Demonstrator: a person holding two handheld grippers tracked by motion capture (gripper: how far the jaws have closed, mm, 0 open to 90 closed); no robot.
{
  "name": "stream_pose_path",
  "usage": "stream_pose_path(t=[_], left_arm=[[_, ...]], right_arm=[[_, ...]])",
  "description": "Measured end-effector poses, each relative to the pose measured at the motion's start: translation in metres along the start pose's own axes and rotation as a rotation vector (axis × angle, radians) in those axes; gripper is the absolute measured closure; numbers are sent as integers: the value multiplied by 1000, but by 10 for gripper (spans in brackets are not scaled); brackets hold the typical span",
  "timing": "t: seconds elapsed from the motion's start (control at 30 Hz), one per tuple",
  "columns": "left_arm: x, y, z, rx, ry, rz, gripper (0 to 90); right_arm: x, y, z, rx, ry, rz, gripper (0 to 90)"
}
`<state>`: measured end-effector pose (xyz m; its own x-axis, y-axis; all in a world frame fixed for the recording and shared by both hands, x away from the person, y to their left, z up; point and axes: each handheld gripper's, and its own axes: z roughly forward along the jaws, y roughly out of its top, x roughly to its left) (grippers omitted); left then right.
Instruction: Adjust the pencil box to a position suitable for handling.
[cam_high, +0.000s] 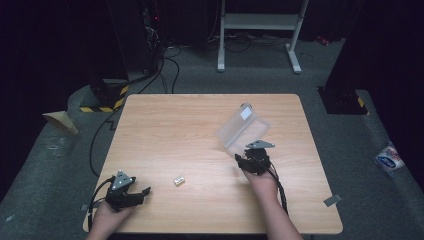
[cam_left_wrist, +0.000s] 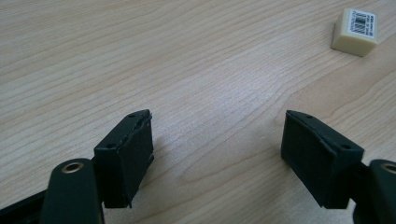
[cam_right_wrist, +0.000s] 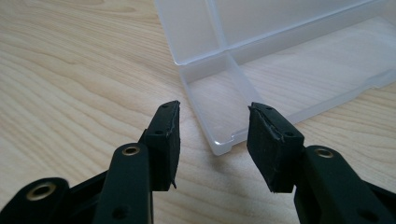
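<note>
The right gripper (cam_right_wrist: 212, 140) sat half-open, gripping nothing, the clear box's (cam_right_wrist: 280, 70) near corner straight ahead between its jaws — the left gripper (cam_left_wrist: 217, 154), wide and empty, lay well apart.

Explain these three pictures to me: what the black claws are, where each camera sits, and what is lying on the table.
A person holds a hand-held two-jaw gripper in each hand; no robot arm is involved. The high view looks down on the wooden table. The other two cameras ride on the grippers and look along their jaws. The left gripper is open over bare wood, with a small eraser ahead. The right gripper is open at the corner of a clear plastic box whose lid stands open. Neither holds anything.
</note>
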<state>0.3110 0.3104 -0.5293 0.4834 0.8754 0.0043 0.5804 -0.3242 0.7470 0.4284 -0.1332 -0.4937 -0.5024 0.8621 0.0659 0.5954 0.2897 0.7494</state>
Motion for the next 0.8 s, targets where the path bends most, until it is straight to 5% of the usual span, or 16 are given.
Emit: stream_pose_path(t=[0.27,0.5,0.8], left_arm=[[0,0,0,0,-1,-2,253],[0,0,0,0,-3,-5,253],[0,0,0,0,-6,-3,252]], right_arm=[[6,3,19,28,-12,-26,654],[25,8,36,52,3,-89,825],[58,14,52,47,40,-143,840]])
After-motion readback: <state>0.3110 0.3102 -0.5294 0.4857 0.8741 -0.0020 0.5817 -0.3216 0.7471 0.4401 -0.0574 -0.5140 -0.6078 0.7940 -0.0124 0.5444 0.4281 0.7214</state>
